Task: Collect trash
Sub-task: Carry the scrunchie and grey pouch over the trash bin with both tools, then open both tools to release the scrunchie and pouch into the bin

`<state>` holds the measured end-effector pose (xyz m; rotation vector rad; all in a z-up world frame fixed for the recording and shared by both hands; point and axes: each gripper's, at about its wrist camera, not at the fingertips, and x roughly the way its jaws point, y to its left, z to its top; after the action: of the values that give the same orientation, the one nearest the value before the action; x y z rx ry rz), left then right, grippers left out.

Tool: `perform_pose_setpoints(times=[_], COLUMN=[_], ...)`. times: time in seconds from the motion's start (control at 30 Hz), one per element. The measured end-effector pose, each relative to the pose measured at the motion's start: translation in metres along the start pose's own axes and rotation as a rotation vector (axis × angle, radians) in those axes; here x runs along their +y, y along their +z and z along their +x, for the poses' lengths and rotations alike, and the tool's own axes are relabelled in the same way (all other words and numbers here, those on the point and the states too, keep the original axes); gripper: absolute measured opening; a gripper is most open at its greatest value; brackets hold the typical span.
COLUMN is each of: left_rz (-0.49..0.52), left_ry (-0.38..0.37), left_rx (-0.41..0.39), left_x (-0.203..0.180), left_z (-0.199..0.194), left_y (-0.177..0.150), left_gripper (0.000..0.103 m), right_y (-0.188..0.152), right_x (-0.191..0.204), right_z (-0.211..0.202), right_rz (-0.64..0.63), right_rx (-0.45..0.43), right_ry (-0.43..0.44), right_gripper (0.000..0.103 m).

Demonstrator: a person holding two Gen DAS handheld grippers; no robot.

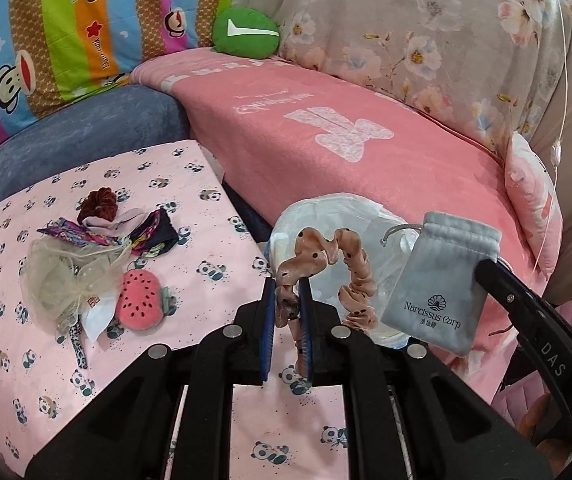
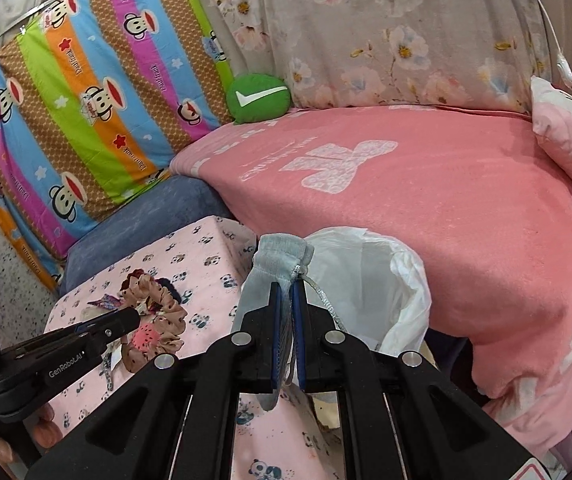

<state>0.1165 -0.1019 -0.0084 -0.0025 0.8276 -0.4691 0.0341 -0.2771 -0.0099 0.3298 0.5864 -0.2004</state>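
Left fingers: we see the left gripper (image 1: 286, 280) clamped on a pink dotted scrunchie (image 1: 350, 276), which hangs clear of the table.
Right fingers: the right gripper (image 2: 287, 286) is pinched together on a grey drawstring pouch (image 2: 263, 280), also lifted.
Bin: a white bag-lined bin (image 2: 382, 276) stands just beyond both loads, between the table and the sofa; its mouth is open.
Table: we note a panda-print cloth (image 1: 133, 216) with a heap at its left part: a maroon scrunchie (image 1: 97, 202), patterned fabric strips (image 1: 141, 234), a gauze pouch (image 1: 73, 276) and a watermelon plush (image 1: 139, 298).
Surroundings: a pink blanket (image 1: 366, 160) covers the sofa seat; a green round cushion (image 1: 245, 32) sits at the back.
Edges: the table's right edge runs just beside the bin.
Open room: the near cloth lies bare.
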Motion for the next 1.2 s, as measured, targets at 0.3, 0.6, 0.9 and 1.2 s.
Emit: perform_pose_setpoints(times=[0.3,0.6,0.9,1.2], left_rz=[0.07,0.084,0.071,0.026], left_ry=[-0.036,-0.048,-0.05,0.016], left_rx=[0.012,0.033,0.045,0.033], left_x=[-0.04,-0.051,-0.047,-0.021], left_z=[0.023,0.051,0.078,0.087], left_y=[0.013,0.025,0.036,0.036], left_gripper=[0.011,0.012,0.027,0.062], right_y=[0.007,0.009,0.014,0.019], right_x=[-0.041,-0.055,-0.052,-0.032], right_z=[0.005,0.028,0.059,0.083], right_rz=[0.069,0.088,0.071,0.044], right_rx=[-0.017,0.004,0.031,0.043], right_ry=[-0.054,-0.069,-0.073,-0.07], right_gripper=[0.006,0.006,0.011,0.035])
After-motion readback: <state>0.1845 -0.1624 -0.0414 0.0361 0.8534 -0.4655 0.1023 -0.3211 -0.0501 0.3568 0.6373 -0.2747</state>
